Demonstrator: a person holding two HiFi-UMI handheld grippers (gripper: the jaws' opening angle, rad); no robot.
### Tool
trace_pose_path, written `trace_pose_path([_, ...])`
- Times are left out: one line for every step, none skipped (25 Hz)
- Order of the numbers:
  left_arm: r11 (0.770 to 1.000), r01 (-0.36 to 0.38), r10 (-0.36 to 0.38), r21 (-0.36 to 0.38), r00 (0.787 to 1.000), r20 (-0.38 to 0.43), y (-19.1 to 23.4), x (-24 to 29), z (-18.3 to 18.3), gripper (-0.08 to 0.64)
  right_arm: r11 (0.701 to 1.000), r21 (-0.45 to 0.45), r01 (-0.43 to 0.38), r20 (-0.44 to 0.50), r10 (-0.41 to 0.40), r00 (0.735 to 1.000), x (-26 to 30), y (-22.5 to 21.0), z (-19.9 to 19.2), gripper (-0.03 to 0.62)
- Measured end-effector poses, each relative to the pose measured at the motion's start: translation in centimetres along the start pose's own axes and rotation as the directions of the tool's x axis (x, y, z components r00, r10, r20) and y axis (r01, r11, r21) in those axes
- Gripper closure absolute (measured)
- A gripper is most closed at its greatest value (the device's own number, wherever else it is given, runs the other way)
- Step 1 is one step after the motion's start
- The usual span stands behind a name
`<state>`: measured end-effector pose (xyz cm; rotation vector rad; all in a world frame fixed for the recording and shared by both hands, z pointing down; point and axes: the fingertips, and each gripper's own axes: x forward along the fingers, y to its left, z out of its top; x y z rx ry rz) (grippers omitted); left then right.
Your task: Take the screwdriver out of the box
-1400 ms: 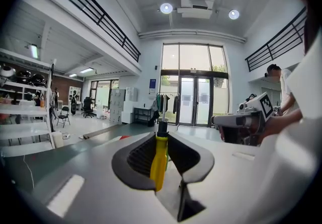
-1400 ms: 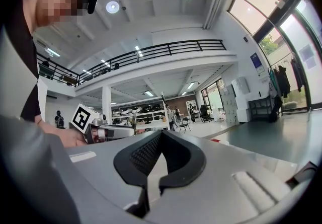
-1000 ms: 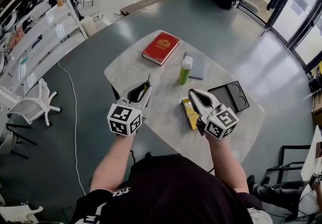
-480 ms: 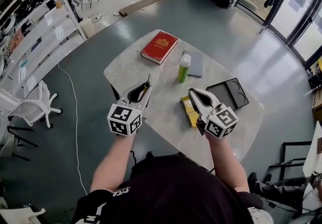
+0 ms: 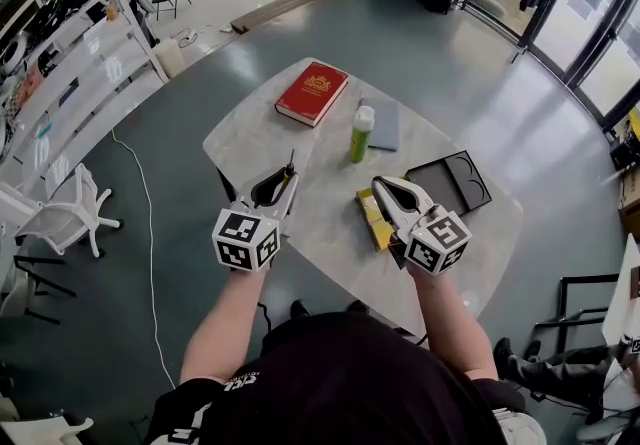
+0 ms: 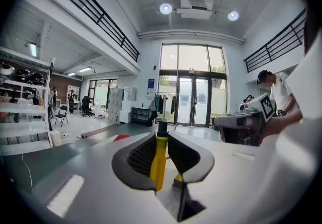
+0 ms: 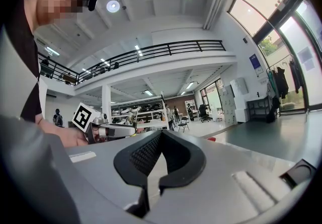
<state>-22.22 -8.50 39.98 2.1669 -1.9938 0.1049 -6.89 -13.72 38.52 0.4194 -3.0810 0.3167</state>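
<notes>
Head view: white stone-patterned counter with rounded corners (image 5: 320, 208). The left gripper (image 5: 284, 179) is above the counter's left edge, clamped on the yellow-handled screwdriver with a black shaft (image 5: 290, 167). The shaft points toward the far corner, so the tool is clear of the shallow black box with two recesses (image 5: 450, 185), which sits by the right edge. The right gripper (image 5: 383, 187) is over a flat yellow pack (image 5: 372, 221) toward the near edge. A red hardcover book (image 5: 313, 93) lies at the far corner; a green bottle with a white cap (image 5: 359, 136) stands upright mid-counter, just beside a flat grey pad (image 5: 386, 125). Left gripper view: left gripper (image 6: 162, 140) jaws are pressed on the screwdriver's (image 6: 159, 160) yellow handle, and the black collar shows above the tips. Right gripper view: right gripper (image 7: 161, 135) jaws meet at the tips with nothing between them.
</notes>
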Motion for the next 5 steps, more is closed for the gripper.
trace_pose_path([1.0, -0.001, 0.001, -0.001, 1.0, -0.002, 0.03, 0.05, -0.1, 0.486, 1.0, 0.0, 0.0, -0.001, 0.0, 1.0, -0.01, -0.05, -0.07, 0.581])
trace_pose_path([1.0, -0.002, 0.002, -0.001, 1.0, -0.004, 0.07, 0.14, -0.17, 0.486, 1.0, 0.0, 0.0, -0.001, 0.0, 1.0, 0.0, -0.13, -0.11, 0.581])
trace_pose_path([1.0, -0.004, 0.004, -0.002, 1.0, -0.005, 0.13, 0.23, -0.21, 0.486, 1.0, 0.0, 0.0, -0.002, 0.0, 1.0, 0.02, -0.21, -0.12, 0.581])
trace_pose_path([1.0, -0.005, 0.005, -0.002, 1.0, -0.007, 0.18, 0.33, -0.24, 0.486, 1.0, 0.001, 0.0, -0.002, 0.0, 1.0, 0.05, -0.3, -0.14, 0.581])
trace_pose_path([1.0, -0.007, 0.007, -0.003, 1.0, -0.008, 0.24, 0.43, -0.27, 0.486, 1.0, 0.001, 0.0, -0.002, 0.0, 1.0, 0.07, -0.39, -0.15, 0.581])
